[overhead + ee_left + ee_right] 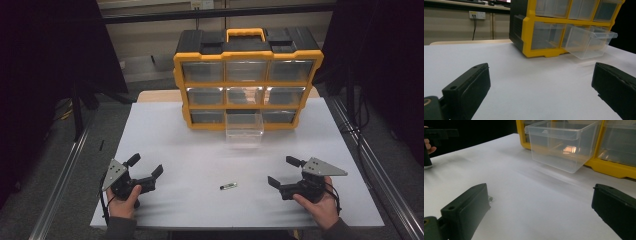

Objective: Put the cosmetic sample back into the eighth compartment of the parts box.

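On the white desk (200, 150), the left hand-held gripper (147, 172) and right hand-held gripper (281, 173) both gape wide, holding nothing. Between them lies a small tube (228, 186). Beyond it, the yellow drawer cabinet (247, 75) has its bottom middle clear drawer (244, 131) pulled out.

A person's two hands reach in from the near edge, each holding a black two-jaw gripper low over the surface. The left gripper (146, 167) sits with its jaws spread wide. The right gripper (284, 171) mirrors it, jaws equally wide, pointing inward toward the left one.
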A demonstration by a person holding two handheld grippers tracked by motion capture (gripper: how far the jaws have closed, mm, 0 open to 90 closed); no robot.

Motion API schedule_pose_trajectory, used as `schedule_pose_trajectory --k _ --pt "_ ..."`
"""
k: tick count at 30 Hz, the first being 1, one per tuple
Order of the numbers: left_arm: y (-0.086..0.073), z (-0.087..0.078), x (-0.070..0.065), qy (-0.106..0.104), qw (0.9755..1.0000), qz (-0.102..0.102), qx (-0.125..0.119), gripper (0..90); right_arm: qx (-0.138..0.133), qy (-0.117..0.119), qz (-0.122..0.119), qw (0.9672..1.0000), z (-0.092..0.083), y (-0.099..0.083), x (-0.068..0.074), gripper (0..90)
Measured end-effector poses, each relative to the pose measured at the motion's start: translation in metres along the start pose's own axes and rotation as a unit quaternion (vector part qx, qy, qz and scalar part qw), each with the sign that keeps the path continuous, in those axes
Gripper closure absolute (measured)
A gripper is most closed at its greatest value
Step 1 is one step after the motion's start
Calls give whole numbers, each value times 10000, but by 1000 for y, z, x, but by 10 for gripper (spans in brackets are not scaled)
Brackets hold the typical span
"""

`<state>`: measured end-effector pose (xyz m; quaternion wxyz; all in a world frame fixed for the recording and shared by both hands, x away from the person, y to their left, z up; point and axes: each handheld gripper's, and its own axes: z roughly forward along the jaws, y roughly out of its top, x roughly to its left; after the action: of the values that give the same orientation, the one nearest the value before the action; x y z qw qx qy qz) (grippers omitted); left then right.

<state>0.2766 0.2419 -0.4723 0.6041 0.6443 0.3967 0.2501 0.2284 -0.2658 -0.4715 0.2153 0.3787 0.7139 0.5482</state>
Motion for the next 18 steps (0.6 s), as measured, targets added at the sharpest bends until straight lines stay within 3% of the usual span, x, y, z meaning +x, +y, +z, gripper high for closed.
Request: schedule_pose_trajectory --k 1,18 --pt "0 -1 1 -11 10000 78 60 19 24 21 18 10000 3 1 1 6" --pt "0 0 2 -64 9999 105 100 20 232 324 -2 9992 26 9 8 19"
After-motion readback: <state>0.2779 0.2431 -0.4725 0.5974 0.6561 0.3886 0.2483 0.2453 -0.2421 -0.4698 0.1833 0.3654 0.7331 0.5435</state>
